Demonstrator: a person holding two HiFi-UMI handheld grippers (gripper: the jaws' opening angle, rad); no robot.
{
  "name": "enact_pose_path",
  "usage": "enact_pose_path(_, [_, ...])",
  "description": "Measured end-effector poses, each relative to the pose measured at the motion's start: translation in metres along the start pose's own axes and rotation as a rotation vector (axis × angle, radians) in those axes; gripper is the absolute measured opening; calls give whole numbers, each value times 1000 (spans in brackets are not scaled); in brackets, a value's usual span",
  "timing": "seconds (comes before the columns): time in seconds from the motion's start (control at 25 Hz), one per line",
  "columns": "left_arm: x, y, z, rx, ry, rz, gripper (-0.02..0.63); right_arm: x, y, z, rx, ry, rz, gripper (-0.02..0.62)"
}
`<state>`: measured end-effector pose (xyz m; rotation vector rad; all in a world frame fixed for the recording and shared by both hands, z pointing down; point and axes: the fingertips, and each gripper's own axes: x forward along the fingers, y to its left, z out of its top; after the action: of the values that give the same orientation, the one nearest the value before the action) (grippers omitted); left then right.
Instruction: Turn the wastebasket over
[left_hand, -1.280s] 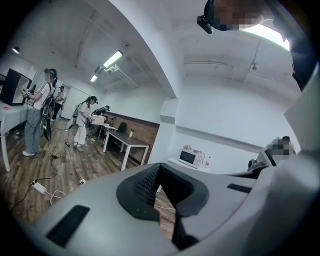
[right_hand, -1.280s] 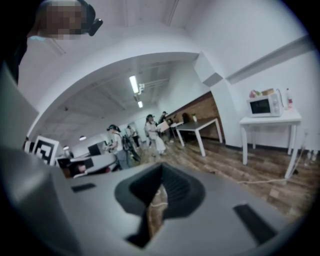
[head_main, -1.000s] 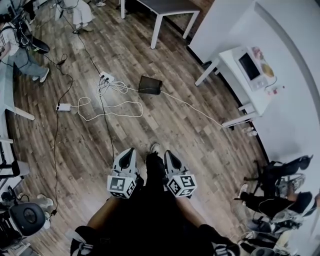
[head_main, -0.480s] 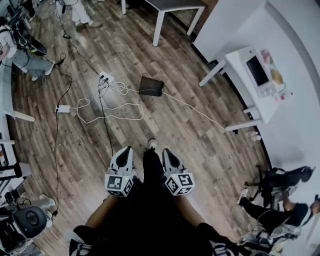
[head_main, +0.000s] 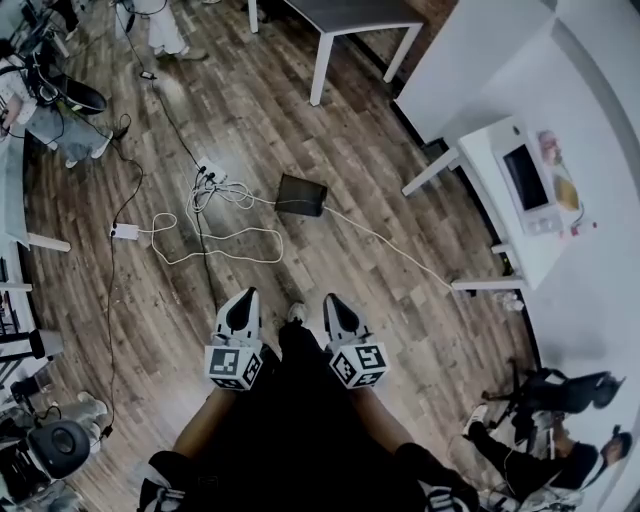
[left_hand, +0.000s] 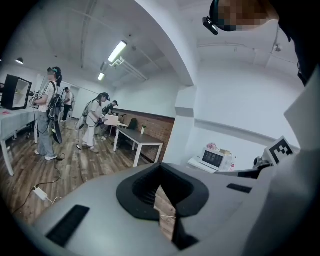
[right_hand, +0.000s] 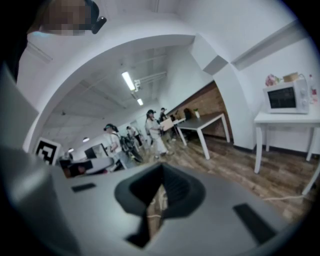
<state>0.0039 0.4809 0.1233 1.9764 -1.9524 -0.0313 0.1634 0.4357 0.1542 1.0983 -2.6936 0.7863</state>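
Note:
The wastebasket (head_main: 301, 195), a dark box-like bin, rests on the wooden floor among white cables, well ahead of both grippers in the head view. My left gripper (head_main: 243, 300) and right gripper (head_main: 331, 303) are held side by side in front of my body, pointing towards it, both shut with nothing in them. In the left gripper view the left gripper (left_hand: 161, 195) shows only a thin slit of floor between its pads. The right gripper (right_hand: 157, 197) looks the same in its own view. Neither gripper touches the bin.
White cables (head_main: 215, 238) and a power strip (head_main: 210, 172) trail over the floor left of the bin. A dark-topped table (head_main: 345, 15) stands beyond it, a white table with a microwave (head_main: 528, 178) at the right. People stand at the far left (head_main: 50, 100) and lower right (head_main: 540, 445).
I have walked forward: the bin and cables have come closer to the grippers in the head view. Both grippers kept their side-by-side pose and stayed shut.

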Motion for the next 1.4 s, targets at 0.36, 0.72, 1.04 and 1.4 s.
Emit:
enact_pose_path(0.36, [64, 8, 16, -13, 8, 41, 34, 52, -45, 38, 3, 10, 4, 32])
enact_pose_path(0.72, [140, 33, 24, -18, 41, 14, 34, 109, -73, 61, 16, 16, -34, 32])
enact_pose_path(1.04, [228, 81, 44, -43, 77, -42, 34, 185, -93, 99, 29, -1, -102, 32])
enact_pose_path(1.4, [313, 144, 59, -21, 146, -130, 34, 276, -101, 128, 37, -7, -189, 32])
